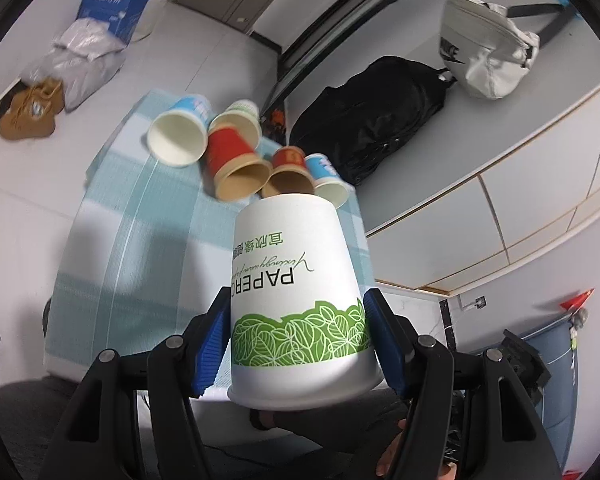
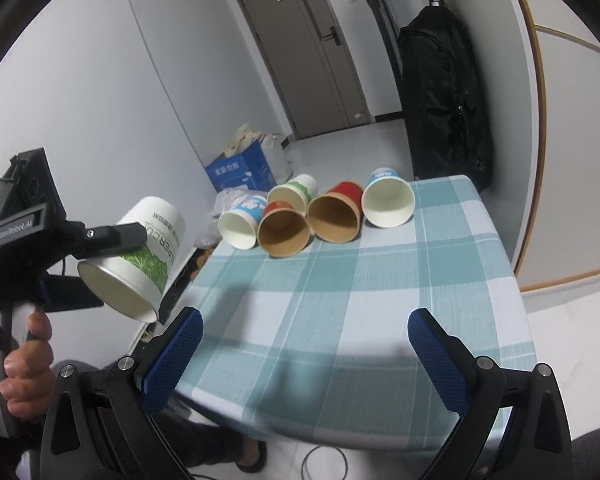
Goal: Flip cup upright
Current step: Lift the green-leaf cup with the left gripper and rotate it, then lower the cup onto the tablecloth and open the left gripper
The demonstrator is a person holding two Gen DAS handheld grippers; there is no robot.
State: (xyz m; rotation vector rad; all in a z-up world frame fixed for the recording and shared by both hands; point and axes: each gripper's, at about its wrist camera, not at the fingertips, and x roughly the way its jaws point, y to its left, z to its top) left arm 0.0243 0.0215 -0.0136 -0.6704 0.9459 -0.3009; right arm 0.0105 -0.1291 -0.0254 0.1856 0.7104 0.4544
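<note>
My left gripper [image 1: 298,316] is shut on a white paper cup with a green leaf band [image 1: 296,292]. It holds the cup in the air off the table's left side, tilted, mouth toward the camera. The same cup [image 2: 140,256] shows in the right wrist view, held by the left gripper [image 2: 112,240], mouth down and toward me. My right gripper [image 2: 304,344] is open and empty above the near edge of the checked tablecloth [image 2: 340,300].
Several paper cups lie on their sides in a row at the table's far end: blue-white [image 2: 388,200], red [image 2: 336,214], red-brown [image 2: 284,230], green-white [image 2: 294,194], blue-white [image 2: 242,224]. A blue box [image 2: 240,170] and black bag [image 2: 444,96] stand beyond.
</note>
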